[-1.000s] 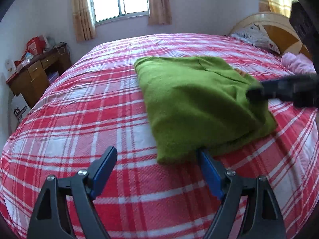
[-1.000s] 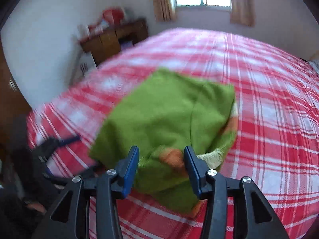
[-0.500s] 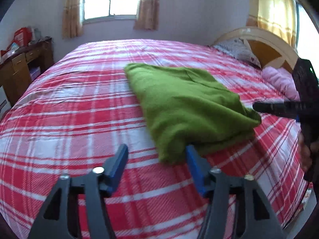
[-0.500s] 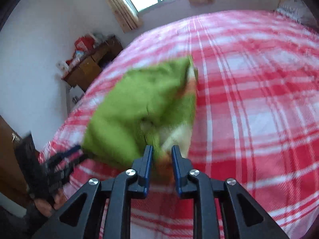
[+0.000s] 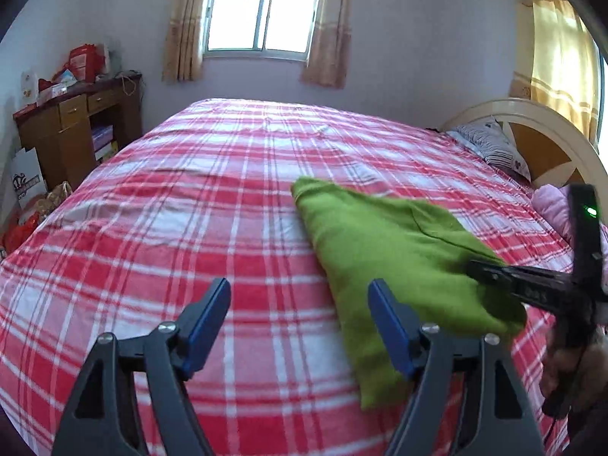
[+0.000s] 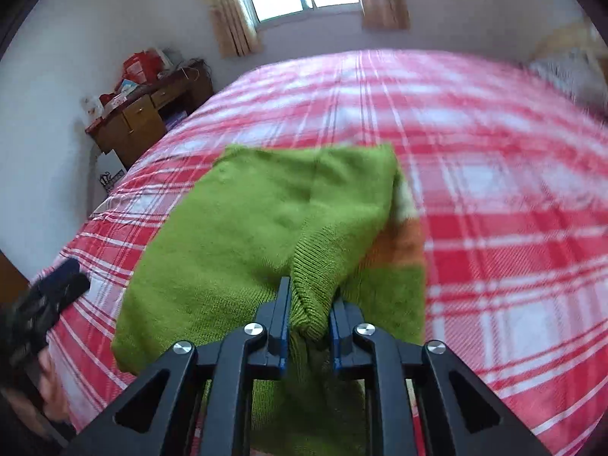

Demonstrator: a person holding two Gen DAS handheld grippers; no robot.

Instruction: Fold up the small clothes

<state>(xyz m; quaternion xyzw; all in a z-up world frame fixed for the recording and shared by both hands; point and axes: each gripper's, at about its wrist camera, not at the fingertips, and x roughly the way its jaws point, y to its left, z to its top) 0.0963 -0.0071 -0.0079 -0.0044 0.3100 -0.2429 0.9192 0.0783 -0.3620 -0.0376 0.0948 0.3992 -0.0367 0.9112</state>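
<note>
A green knitted garment (image 5: 395, 258) lies folded on the red plaid bed (image 5: 197, 228). My left gripper (image 5: 300, 304) is open and empty, above the bed just left of the garment's near edge. My right gripper (image 6: 309, 313) is shut on a ribbed green fold of the garment (image 6: 273, 220) and holds that edge up; an orange and white part shows under the fold at the right. In the left wrist view the right gripper (image 5: 490, 271) reaches in from the right onto the garment's right edge.
A wooden desk (image 5: 76, 129) with red bags stands left of the bed. A window (image 5: 262, 11) is in the far wall. The headboard (image 5: 532, 133), a pillow (image 5: 490, 144) and pink cloth (image 5: 551, 205) are at the right.
My right gripper has closed on the garment's edge and lifted it. My left gripper has drawn back and left from the garment, staying open.
</note>
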